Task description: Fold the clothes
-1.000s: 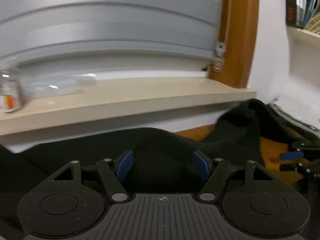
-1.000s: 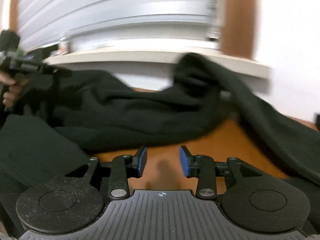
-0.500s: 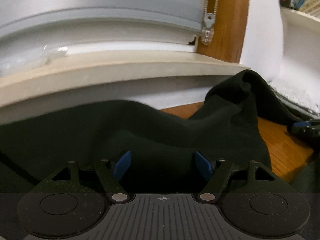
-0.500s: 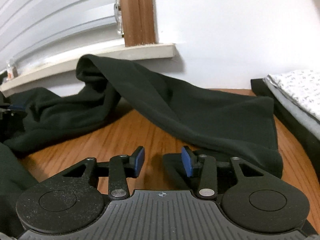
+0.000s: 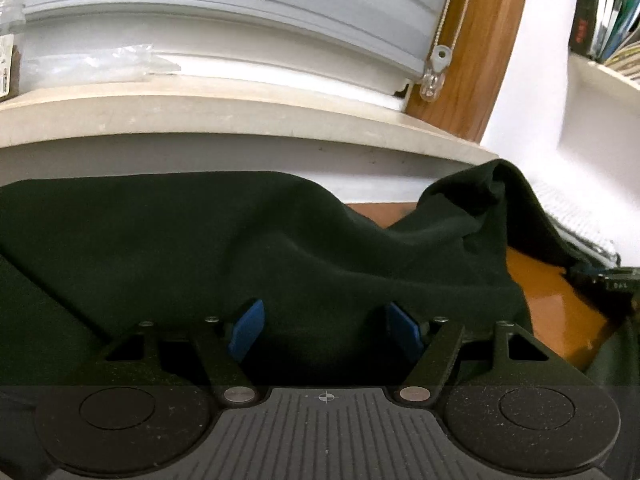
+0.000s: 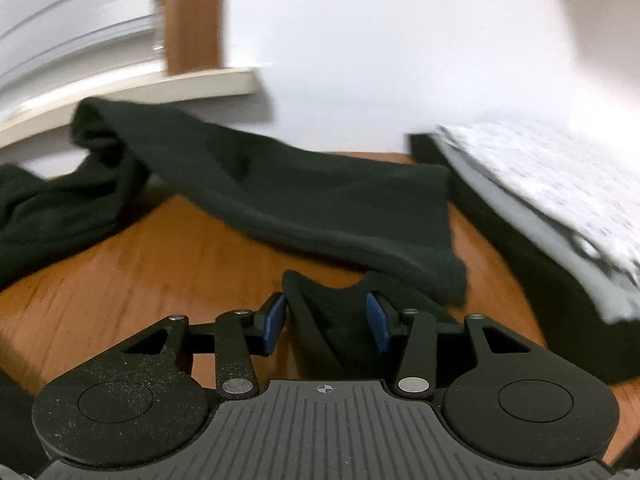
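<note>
One dark green garment [image 5: 248,240] lies before you, spread over the orange-brown wooden worktop [image 6: 132,264], and you hold two grippers over it. In the left wrist view the left gripper [image 5: 326,326] stands low above the wide body of the cloth; its jaws are spread wide, and the two blue pads [image 5: 248,330] have dark fabric below and between them, but you cannot tell that they press on it. In the right wrist view the right gripper [image 6: 326,322] is at the near end of one long part of the garment, which looks like a sleeve or a leg; a small raised fold of this dark cloth sits between its jaws, which are partly apart. The fold lies close beside the left blue pad [image 6: 274,326] and does not reach the right one, so you do not pinch it. The garment looks thick and soft, with a matte surface and rounded wrinkles. Its long part runs from a bunched peak near the pale window ledge [image 5: 240,120] down across the bare wood to your right gripper, and its edge there is a rolled hem. One folded stack [image 6: 540,216] lies at the right side of the worktop: a black piece at the bottom, a grey layer, and a white patterned layer on top. One jar [image 5: 12,40] stands on the ledge at the far left, and one window blind [image 5: 240,20] with one cord pull [image 5: 434,74] hangs behind it.
</note>
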Demonstrator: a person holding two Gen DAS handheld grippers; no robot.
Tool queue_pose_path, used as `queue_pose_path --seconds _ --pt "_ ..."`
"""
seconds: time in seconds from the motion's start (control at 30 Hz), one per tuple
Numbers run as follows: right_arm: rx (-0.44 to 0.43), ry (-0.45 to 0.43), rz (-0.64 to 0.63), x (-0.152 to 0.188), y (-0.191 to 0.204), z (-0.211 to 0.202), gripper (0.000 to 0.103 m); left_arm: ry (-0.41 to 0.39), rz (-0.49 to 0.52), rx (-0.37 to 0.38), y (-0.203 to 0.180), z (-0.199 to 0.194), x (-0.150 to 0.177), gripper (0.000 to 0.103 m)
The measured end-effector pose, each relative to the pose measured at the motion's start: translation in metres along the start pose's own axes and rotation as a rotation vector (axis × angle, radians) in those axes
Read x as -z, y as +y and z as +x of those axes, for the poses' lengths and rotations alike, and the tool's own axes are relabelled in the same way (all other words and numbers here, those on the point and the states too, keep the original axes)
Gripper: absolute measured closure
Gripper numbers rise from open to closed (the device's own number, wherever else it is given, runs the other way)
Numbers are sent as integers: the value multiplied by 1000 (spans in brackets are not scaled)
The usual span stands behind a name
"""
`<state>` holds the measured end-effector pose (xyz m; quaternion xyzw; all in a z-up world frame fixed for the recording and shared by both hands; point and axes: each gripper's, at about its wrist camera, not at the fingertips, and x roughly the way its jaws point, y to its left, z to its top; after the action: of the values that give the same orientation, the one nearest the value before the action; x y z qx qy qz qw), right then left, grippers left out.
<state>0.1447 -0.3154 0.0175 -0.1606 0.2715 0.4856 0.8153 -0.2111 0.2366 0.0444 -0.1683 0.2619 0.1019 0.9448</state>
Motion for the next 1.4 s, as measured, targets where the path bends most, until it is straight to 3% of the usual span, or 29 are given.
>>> queue_pose_path --seconds 0.27,0.37,0.57,0.8,0.97,1.03,1.07,1.1,1.17,1.4 --pt "91 15 52 12 -23 -6 54 -17 13 8 -3 1 -1 28" --pt "31 -25 26 10 -16 -7 50 -21 24 0 -5 1 0 28" --pt "16 -79 -141 -6 19 -7 47 -19 24 -9 -6 2 0 28" --pt "50 -90 -227 -23 30 8 47 -19 26 -15 -8 0 1 27" --pt "30 -8 -306 -29 37 28 47 -18 28 -15 -9 0 1 26" --pt "47 14 -323 -33 36 37 49 -18 27 -15 -9 0 1 26" --pt "42 24 -312 -39 33 39 60 -18 26 -15 -9 0 2 26" --pt "36 33 -299 -45 30 41 80 -18 26 -15 -9 0 2 26" --pt "41 19 -279 -63 23 36 88 -18 25 -15 -9 0 2 26" --pt "72 -170 -118 -146 -14 -20 93 -24 26 -17 -7 -2 1 26"
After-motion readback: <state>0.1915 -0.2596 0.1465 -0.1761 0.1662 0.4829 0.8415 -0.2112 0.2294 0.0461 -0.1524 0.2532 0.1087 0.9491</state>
